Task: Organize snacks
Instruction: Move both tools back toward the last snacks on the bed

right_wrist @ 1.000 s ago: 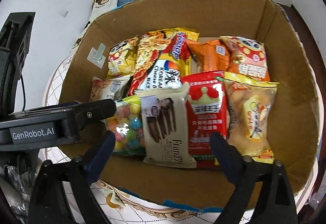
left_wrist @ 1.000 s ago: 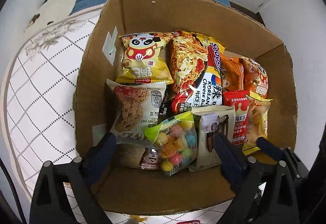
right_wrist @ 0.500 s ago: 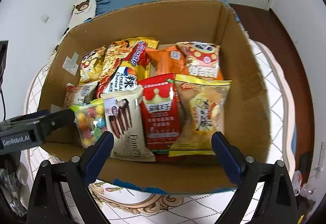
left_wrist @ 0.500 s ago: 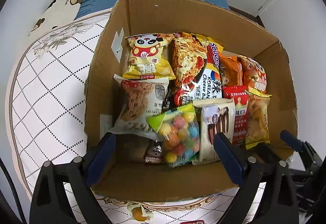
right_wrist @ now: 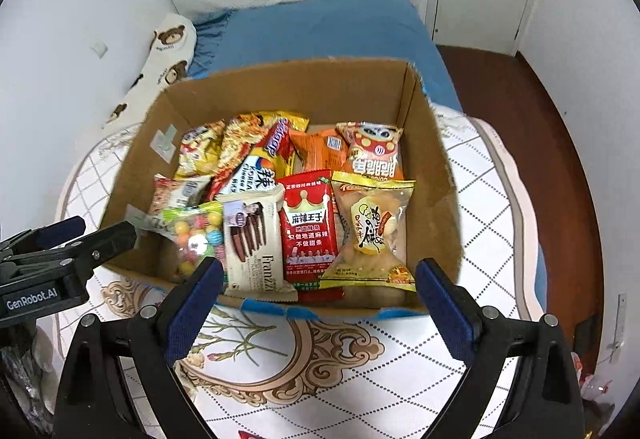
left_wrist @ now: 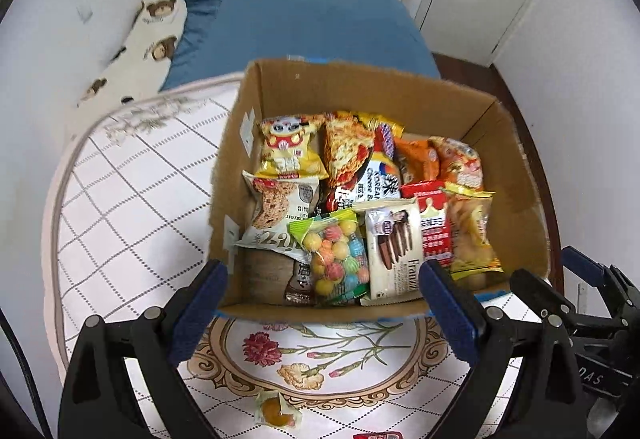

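Both grippers hang wide open and empty above the near edge of the brown cardboard box (left_wrist: 516,175) on the round table with the checked, flower-printed cloth (left_wrist: 132,207). The left gripper (left_wrist: 324,315) has its blue-padded fingers (left_wrist: 200,299) spread about as wide as the near wall; same story for the right gripper (right_wrist: 318,309), jaws parted, nothing between them.

The box is packed. In the near row, left to right: the clear bag of coloured candy balls (left_wrist: 336,259), the cream packet of chocolate sticks (right_wrist: 254,243), the red crown-printed packet (right_wrist: 310,231), the yellow-trimmed clear bag of pale puffs (right_wrist: 372,235). All lie with their long axes running near to far, away from the jaws.

What's left outside? One small clear-wrapped orange sweet (left_wrist: 276,411) on the cloth, near side of the box, below and slightly left of the left gripper's fingers. That hand is plainly the closer one, I'd say; the right wrist view doesn't show the sweet. A red wrapper corner (left_wrist: 376,435) peeks in at the bottom edge, too cropped to identify.

Compared with a second ago, both grippers have pulled back and up: then the fingertips were down inside the box over the near row; now the whole box shows, with cloth in front of it.
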